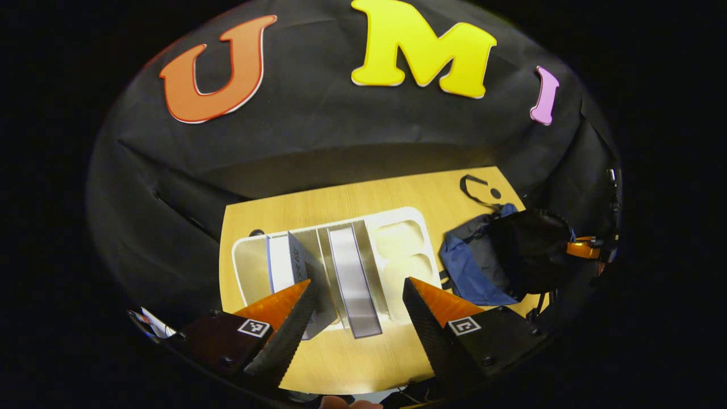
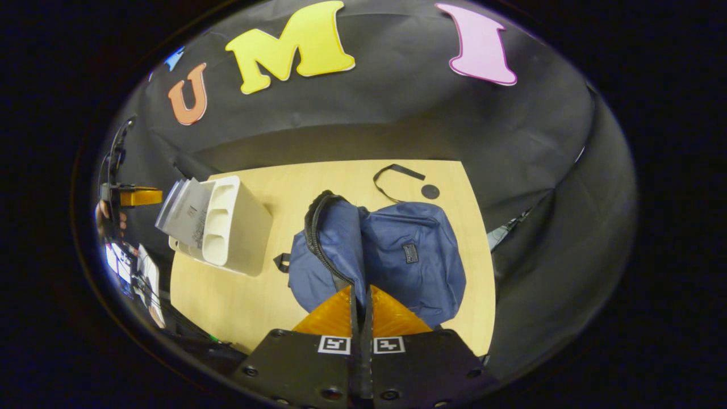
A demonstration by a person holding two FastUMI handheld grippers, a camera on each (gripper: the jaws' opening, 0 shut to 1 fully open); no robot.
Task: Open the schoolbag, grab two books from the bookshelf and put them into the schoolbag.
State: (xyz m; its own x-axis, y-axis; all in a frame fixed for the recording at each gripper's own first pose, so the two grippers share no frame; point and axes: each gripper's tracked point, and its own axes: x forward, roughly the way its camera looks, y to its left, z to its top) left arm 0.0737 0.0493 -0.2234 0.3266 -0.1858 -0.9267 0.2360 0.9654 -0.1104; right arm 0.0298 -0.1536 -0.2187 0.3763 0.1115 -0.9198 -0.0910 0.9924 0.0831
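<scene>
The left gripper [image 1: 359, 295] has its fingers spread wide apart, grasping nothing, poised over the near end of the white bookshelf [image 1: 400, 238], which lies on the tabletop [image 1: 318, 207]. Between those fingers, two books stand in the shelf's slots: a pale book [image 1: 350, 278] with a dark-edged cover whose long axis runs away from the gripper toward the booth wall, and just beside it a second book [image 1: 284, 258], white with a blue edge, leaning against the first. The shelf's other compartments sit on the side nearer the bag. The right gripper [image 2: 361, 298] has its fingers clenched together, and the edge of the schoolbag's opening seems caught between them, though I cannot tell how much fabric is pinched. The schoolbag [image 2: 409, 255] is dark blue with a small patch on its front pocket, slumped on the tabletop beside the bookshelf, its zipper mouth gaping toward the shelf and its black strap [image 2: 395, 176] trailing toward the far edge.
</scene>
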